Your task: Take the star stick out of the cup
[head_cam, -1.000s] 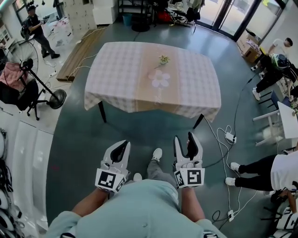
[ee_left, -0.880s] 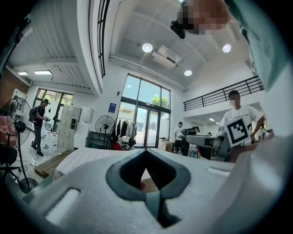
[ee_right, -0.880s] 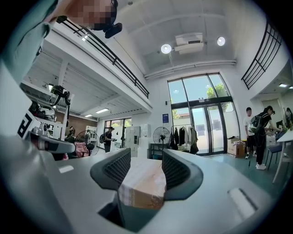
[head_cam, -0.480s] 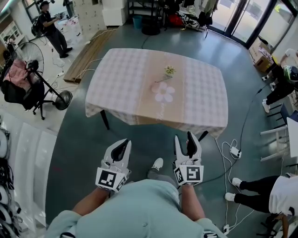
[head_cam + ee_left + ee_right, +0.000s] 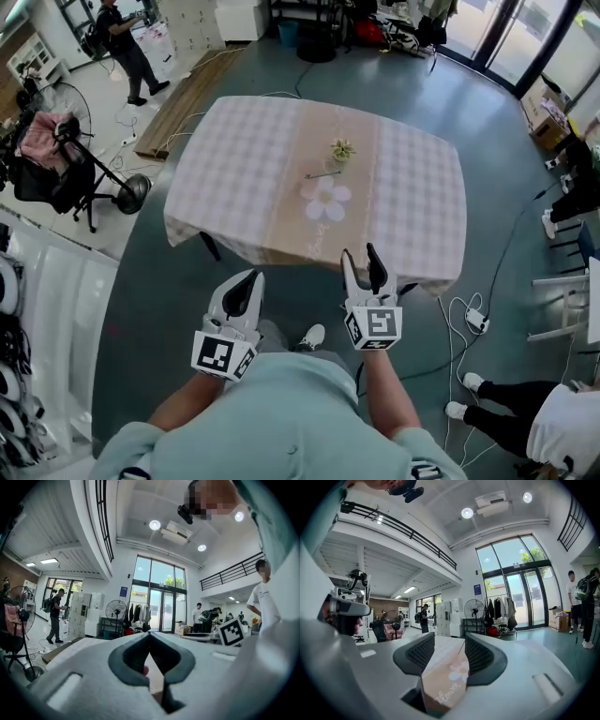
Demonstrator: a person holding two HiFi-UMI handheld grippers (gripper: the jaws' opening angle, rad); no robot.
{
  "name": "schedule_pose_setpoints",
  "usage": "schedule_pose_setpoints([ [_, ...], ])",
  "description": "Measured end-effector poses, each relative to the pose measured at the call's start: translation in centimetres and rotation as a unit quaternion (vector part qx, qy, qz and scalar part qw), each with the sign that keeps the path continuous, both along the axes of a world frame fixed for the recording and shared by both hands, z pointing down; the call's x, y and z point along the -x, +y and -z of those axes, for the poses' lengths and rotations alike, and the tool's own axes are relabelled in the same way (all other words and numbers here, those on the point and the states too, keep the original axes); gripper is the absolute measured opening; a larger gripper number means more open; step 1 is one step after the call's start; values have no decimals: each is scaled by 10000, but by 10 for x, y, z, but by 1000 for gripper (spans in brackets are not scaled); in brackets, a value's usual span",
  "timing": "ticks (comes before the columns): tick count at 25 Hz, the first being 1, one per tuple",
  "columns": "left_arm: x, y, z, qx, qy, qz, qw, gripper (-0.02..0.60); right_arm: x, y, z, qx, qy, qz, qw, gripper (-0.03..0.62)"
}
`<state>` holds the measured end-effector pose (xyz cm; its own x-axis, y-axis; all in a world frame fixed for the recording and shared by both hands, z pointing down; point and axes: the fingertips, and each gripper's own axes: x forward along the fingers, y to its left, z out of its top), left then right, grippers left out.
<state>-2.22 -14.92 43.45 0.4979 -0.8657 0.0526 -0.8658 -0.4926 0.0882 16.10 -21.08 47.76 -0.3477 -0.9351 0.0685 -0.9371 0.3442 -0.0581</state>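
Observation:
A small cup (image 5: 341,151) with a yellow-green star stick in it stands on the beige runner of the checked-cloth table (image 5: 234,169), beyond a printed pink flower (image 5: 325,199). Both grippers are held level in front of the person, short of the cup. The left gripper (image 5: 247,279) is over the floor before the near table edge, its jaws shut on nothing. The right gripper (image 5: 359,260) has its tips over the near table edge; it is open, its jaws have just been closing a little, and nothing is between them. Between the jaws in the right gripper view (image 5: 449,651) lies the runner (image 5: 450,681).
A standing fan (image 5: 94,178) and a chair with pink cloth are left of the table. Cables and a power strip (image 5: 476,321) lie on the floor at the right. A seated person's legs (image 5: 506,422) are at the lower right; another person (image 5: 122,42) stands far left.
The person has stepped towards the table, which now sits nearer and lower in the head view. Both grippers have moved forward; the right one has reached the near table edge.

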Motion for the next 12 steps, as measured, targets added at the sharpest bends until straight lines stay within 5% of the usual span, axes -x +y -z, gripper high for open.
schedule_pose_setpoints([
  [12, 22, -72, 10, -110, -23, -319, 9994, 0, 15, -116, -60, 860, -458, -310, 9948, 175],
])
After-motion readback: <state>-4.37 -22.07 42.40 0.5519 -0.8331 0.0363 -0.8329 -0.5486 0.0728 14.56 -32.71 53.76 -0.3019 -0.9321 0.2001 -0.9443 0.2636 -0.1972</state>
